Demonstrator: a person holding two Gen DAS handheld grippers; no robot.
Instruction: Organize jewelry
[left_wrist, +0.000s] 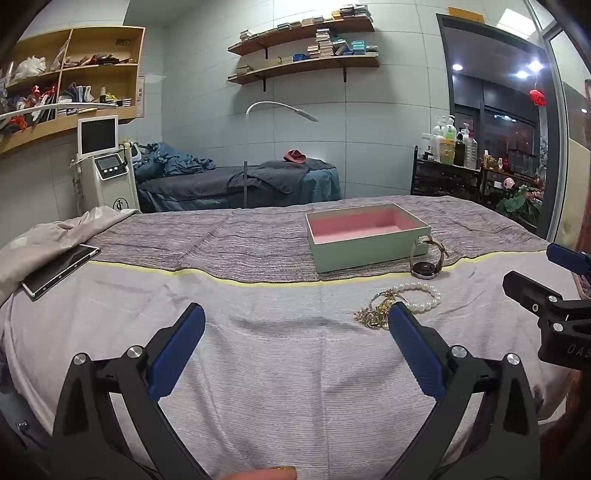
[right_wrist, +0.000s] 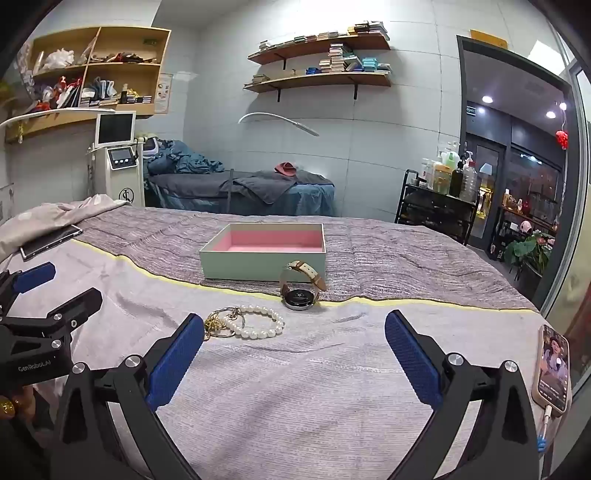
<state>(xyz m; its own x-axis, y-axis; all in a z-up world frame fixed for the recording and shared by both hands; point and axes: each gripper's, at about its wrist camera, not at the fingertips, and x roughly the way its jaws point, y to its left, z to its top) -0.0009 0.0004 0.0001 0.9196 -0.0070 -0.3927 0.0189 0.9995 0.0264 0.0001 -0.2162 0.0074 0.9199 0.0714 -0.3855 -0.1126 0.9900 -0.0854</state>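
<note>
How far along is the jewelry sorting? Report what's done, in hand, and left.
Done: nothing; the pink-lined box is empty. In hand: nothing; the left gripper and right gripper are both open. Left: the watch, pearl bracelet and gold chains lie on the bedcover.

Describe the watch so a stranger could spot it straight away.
Find the open green box with a pink lining on the bed. The watch stands just before its near right corner, dark round face, tan strap looped upward. The pearl bracelet and gold chains lie nearer, flat.
</note>
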